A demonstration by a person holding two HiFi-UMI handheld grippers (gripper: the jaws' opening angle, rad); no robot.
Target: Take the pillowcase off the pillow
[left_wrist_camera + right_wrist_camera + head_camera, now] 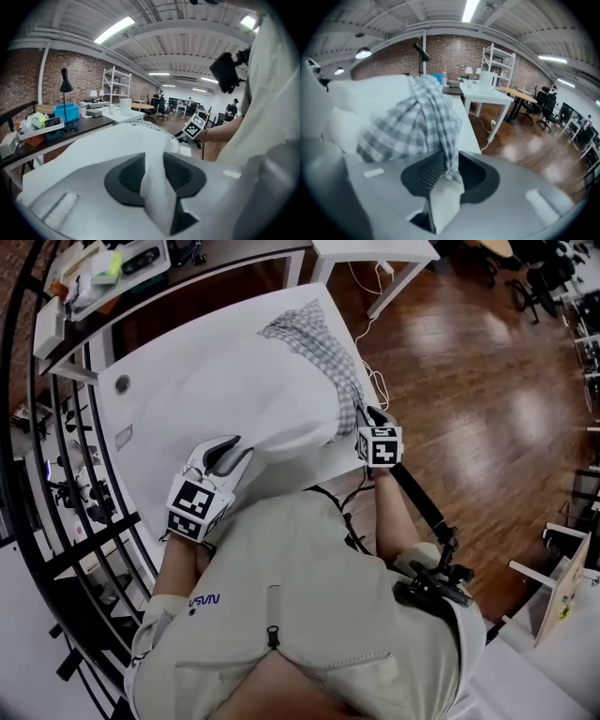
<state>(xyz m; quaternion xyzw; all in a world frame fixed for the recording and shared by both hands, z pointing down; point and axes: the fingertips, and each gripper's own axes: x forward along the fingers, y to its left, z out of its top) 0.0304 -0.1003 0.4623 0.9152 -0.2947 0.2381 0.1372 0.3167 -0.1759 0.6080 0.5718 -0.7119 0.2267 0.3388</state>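
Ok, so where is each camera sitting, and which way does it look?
Head view: on the person's head, looking steeply down at the pillow on the table; shows chest, left tool, right tool.
Left gripper view: rides the left tool, looking along its jaws, white cloth between them.
Right gripper view: rides the right tool, looking along its jaws, checked cloth between them.
Shared: left gripper view also shows the right tool.

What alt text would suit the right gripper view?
Right gripper jaws slightly apart, with a strip of checked fabric and white fabric lying between them. Behind, a white table, wooden floor and a brick wall.
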